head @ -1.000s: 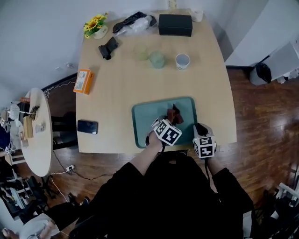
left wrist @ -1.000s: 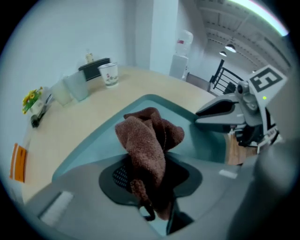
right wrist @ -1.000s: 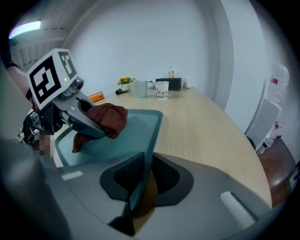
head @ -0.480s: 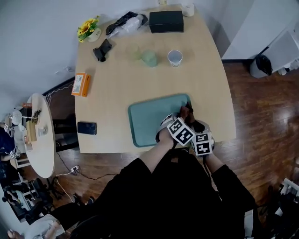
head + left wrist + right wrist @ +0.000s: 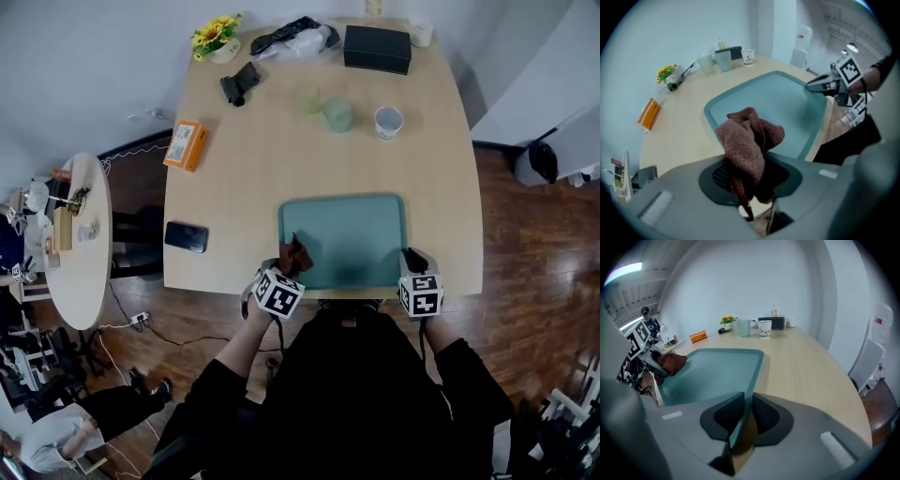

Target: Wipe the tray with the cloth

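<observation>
A teal tray (image 5: 356, 234) lies at the near edge of the wooden table (image 5: 244, 187). My left gripper (image 5: 293, 263) is at the tray's near left corner, shut on a bunched brown cloth (image 5: 297, 254) that rests on the tray there. In the left gripper view the cloth (image 5: 749, 138) fills the jaws of the left gripper (image 5: 752, 176), with the tray (image 5: 792, 105) beyond it. My right gripper (image 5: 411, 260) is shut on the tray's near right rim. In the right gripper view the rim (image 5: 749, 397) runs between the pads (image 5: 766, 416), and the cloth (image 5: 672, 363) shows at the tray's far side.
On the table beyond the tray stand two pale green cups (image 5: 338, 114), a white cup (image 5: 388, 122), a black box (image 5: 377, 49) and a flower pot (image 5: 217, 39). An orange box (image 5: 187, 145) and a phone (image 5: 186, 236) lie at the left. A round side table (image 5: 75, 244) stands left.
My left gripper carried the cloth from the tray's middle to its right edge, then across to the near left corner. The right gripper has stayed on the tray's rim.
</observation>
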{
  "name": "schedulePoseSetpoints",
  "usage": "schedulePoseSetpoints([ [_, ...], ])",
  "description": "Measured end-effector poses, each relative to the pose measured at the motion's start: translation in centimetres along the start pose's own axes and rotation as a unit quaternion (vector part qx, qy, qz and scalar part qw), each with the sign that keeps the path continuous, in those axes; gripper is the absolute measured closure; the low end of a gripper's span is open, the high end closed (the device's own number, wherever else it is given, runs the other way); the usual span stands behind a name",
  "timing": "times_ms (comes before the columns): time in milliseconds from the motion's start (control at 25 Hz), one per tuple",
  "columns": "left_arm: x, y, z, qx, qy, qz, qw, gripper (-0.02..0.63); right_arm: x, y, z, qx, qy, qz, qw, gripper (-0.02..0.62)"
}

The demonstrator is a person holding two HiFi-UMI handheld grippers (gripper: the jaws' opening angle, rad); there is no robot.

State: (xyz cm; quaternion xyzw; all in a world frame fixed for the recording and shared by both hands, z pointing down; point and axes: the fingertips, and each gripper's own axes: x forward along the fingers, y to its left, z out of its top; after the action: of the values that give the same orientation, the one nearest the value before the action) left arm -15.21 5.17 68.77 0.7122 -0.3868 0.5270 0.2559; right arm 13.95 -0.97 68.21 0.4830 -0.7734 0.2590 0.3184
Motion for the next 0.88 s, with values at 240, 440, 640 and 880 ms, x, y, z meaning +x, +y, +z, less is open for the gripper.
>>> schedulePoseSetpoints([
  [240,0.4,-0.2,-0.4,0.013,-0.003,0.006,0.9999,0.497,0.3,0.5,0.0,0.004,0.005,0.006,1.0,0.54],
  [440,0.3,-0.2,-0.4,0.017,-0.002,0.005,0.9998,0.497,0.2,0.5,0.1,0.004,0.004,0.002,1.0,0.54],
  [640,0.4,-1.9,0.7,0.039,-0.001,-0.009,0.9992,0.497,0.3,0.6,0.1,0.004,0.002,0.0,1.0,0.54],
  [880,1.8,-10.3,6.5,0.114,-0.016,-0.075,0.9904,0.497,0.2,0.7,0.3,0.0,-0.001,-0.004,1.0,0.54],
])
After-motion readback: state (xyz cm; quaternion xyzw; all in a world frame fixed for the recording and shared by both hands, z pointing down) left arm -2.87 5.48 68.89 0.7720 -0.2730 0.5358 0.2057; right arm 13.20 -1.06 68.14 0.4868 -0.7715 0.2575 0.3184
